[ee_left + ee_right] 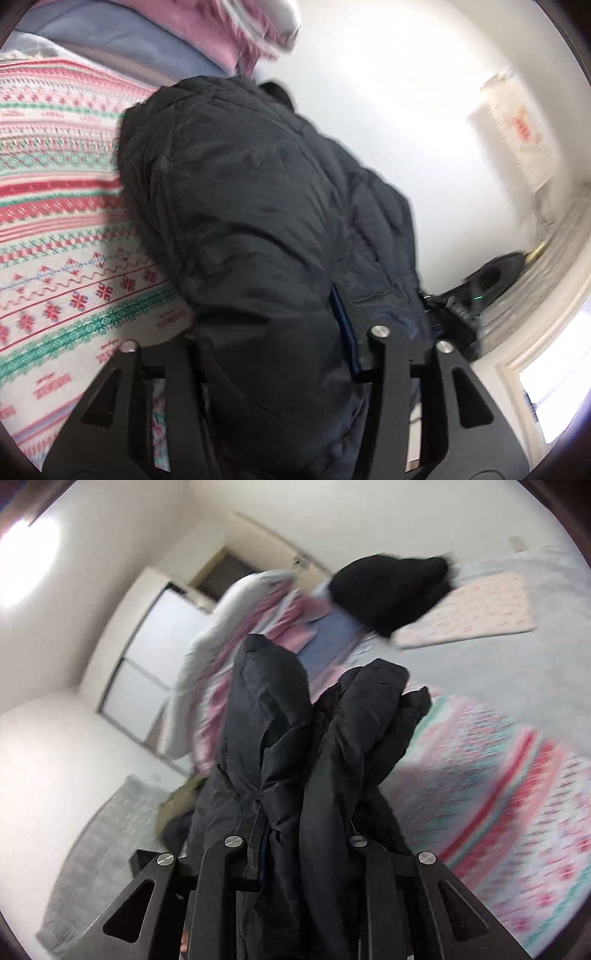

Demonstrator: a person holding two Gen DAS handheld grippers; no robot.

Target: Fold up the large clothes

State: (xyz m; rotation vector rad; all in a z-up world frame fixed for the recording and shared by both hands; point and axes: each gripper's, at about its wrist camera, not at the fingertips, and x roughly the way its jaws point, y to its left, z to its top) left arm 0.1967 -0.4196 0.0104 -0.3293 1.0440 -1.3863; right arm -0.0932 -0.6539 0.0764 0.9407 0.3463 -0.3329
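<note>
A large black puffer jacket (251, 206) hangs lifted above the bed and fills the middle of the left wrist view. My left gripper (273, 354) is shut on a thick fold of it; the fingertips are buried in the fabric. In the right wrist view the same jacket (280, 731) bunches up in two padded folds. My right gripper (295, 845) is shut on it, with fabric covering the fingertips. Both views are blurred by motion.
A patterned red, green and white bedspread (55, 221) covers the bed, also in the right wrist view (498, 786). Pink and blue folded clothes (295, 624), a black garment (388, 587), a pale pillow (472, 609) lie further back. White wardrobe (155, 657), grey rug (96, 856), olive garment (181, 801) on the floor.
</note>
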